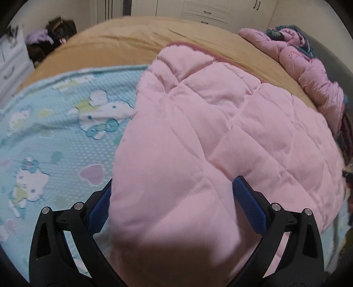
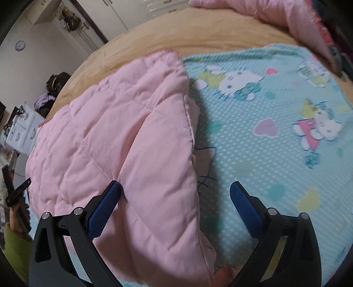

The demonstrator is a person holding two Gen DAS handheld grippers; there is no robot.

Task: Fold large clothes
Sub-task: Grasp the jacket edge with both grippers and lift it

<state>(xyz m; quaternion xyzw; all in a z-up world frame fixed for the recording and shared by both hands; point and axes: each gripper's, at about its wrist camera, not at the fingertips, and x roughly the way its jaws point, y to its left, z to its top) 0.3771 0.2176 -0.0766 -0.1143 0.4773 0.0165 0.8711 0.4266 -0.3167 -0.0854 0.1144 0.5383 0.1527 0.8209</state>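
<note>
On the bed's tan cover (image 1: 123, 42) and blue cartoon sheet (image 1: 55, 136) I see the pink quilted jacket (image 1: 209, 123) lying folded, its near end bunched between my left gripper's (image 1: 172, 198) wide-spread fingers, my right gripper (image 2: 175, 198) also spread over its right edge.

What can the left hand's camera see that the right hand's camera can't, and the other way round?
Only the left wrist view shows the white drawers behind the bed and the left gripper, open around a bulge of the pink quilted coat.

Only the right wrist view shows a round wall clock, a green sleeve, and the right gripper, open at the coat's edge.

Both show the coat, the blue cartoon blanket, the tan bedcover and a second pink garment.
</note>
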